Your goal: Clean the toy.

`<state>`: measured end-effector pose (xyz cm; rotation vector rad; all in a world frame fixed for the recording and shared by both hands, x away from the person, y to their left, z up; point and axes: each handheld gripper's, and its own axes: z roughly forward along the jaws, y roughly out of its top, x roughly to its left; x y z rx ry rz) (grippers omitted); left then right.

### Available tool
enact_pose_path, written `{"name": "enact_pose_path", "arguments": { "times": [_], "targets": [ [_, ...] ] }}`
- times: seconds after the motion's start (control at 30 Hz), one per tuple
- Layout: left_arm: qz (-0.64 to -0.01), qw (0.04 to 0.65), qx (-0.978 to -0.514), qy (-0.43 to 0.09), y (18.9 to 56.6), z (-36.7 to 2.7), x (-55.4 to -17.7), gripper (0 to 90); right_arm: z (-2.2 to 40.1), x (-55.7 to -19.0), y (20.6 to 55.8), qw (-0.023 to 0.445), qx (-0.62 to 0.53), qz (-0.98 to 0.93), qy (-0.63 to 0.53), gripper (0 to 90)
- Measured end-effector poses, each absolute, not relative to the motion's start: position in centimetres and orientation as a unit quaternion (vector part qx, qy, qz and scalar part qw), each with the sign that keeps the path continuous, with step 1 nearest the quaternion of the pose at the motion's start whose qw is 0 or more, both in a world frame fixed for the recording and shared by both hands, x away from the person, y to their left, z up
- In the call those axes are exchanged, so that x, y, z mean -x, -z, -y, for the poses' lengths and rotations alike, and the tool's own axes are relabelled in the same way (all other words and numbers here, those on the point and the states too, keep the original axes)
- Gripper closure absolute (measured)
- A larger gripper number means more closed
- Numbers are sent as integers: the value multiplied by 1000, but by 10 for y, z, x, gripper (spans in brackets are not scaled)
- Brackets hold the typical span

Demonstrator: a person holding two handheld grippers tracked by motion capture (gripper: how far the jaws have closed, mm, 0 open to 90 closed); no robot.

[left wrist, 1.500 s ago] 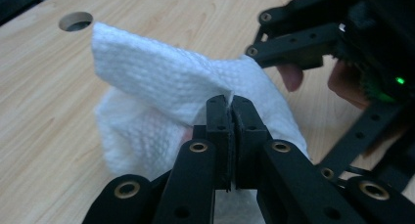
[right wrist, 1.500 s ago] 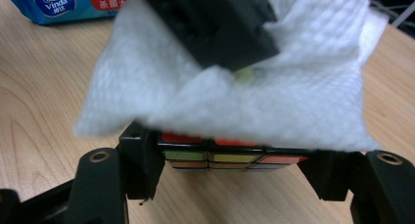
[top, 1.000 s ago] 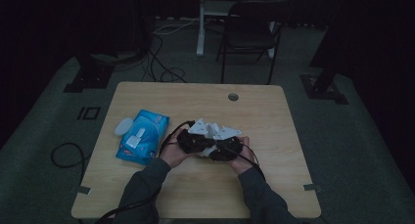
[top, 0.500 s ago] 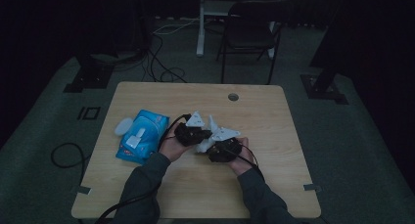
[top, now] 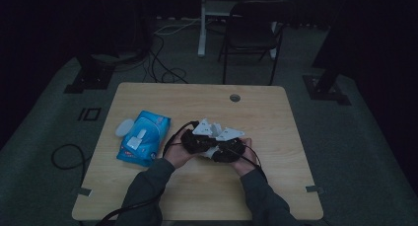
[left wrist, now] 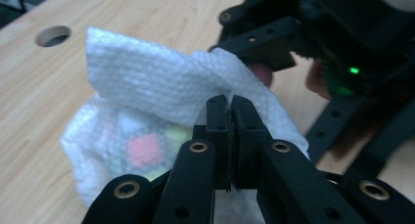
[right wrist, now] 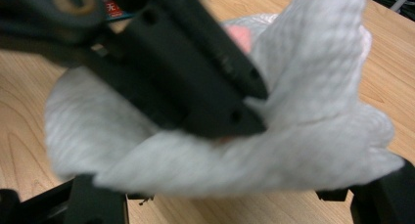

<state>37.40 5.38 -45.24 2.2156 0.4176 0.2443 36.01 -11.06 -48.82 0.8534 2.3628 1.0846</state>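
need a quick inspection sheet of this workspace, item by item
surface: wooden table with a round hole near the far edge
job's things: white wipe bundled around a multicoloured thing, hard to identify
clutter: blue wipes pack; white lid beside it
grippers: left gripper shut on a fold of the wipe; right gripper shut, close against the bundle, its grip hidden
cables: black cable loops from the left gripper; more cables on the floor
surroundings: dark room, chair beyond the table
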Motion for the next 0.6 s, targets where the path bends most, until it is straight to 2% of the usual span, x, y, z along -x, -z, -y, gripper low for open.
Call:
{"name": "enact_pose_path", "arguments": {
  "times": [0.17,0.6],
  "targets": [
    [-165,432,-882,-87,453,-59,-373,883,112,-360,487,202,-305,-844,-391,342],
    [-222,440,-861,-128,448,-85,-389,883,110,-358,486,199,-299,-846,-395,342]
  ]
}}
